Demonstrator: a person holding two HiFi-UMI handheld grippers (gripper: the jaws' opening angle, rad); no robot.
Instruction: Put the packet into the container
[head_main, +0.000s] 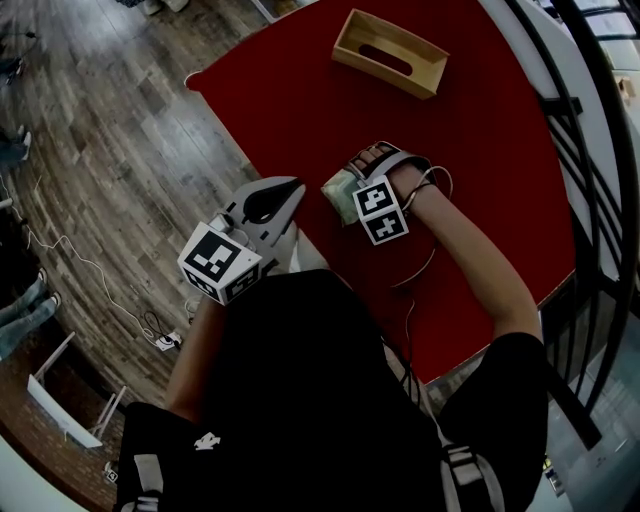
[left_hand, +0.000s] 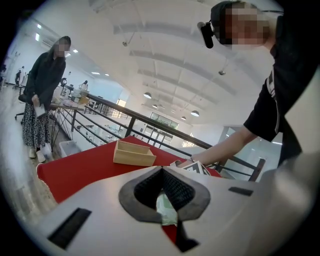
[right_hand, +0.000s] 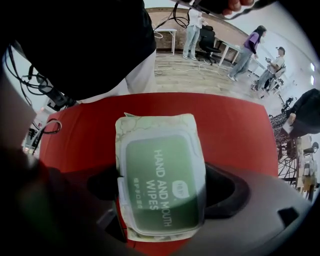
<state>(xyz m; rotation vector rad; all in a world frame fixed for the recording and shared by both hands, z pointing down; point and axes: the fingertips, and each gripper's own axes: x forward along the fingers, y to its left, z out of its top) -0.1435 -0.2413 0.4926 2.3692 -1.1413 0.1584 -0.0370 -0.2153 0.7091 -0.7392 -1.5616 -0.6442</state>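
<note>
A green-and-white packet of wipes (right_hand: 161, 185) lies flat on the red table (head_main: 480, 180), lid side up. My right gripper (right_hand: 162, 187) points straight down over it with its jaws spread wide, one on each side of the packet, and dark gaps show beside it. From the head view the packet (head_main: 340, 190) peeks out left of the right gripper (head_main: 360, 180). The left gripper (head_main: 285, 190) hovers at the table's left edge with its tips together and nothing held; through its hollow a sliver of the packet (left_hand: 166, 210) shows. The empty wooden container (head_main: 390, 55) stands at the table's far side.
A dark metal railing (head_main: 585, 150) runs along the table's right side. Wooden floor (head_main: 110, 130) with a loose cable lies left of the table. A thin cable (head_main: 425, 265) loops on the table by my right arm. A person (left_hand: 47, 80) stands beyond the table.
</note>
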